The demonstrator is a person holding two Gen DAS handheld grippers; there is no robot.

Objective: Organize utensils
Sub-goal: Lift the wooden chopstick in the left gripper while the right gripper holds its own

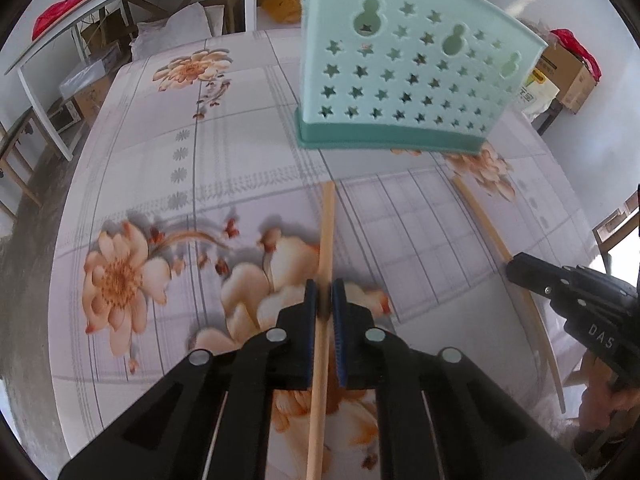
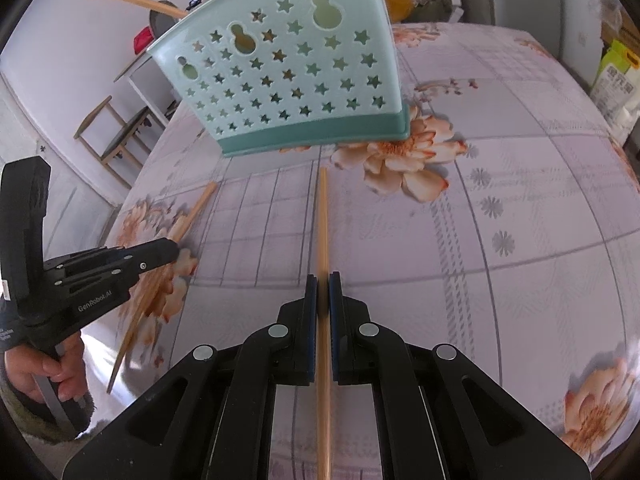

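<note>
Black left tool (image 2: 168,250) — lettered "GenRobot.AI" — and right tool (image 1: 516,268), "DAS", each grip a chopstick (image 1: 326,240).

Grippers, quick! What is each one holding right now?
Left gripper: jaws shut on a chopstick.
Right gripper: jaws shut on another chopstick.

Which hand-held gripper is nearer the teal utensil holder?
Roughly equal; cannot tell. Left hand-held gripper and right hand-held gripper each grip a chopstick short of the teal utensil holder.
</note>
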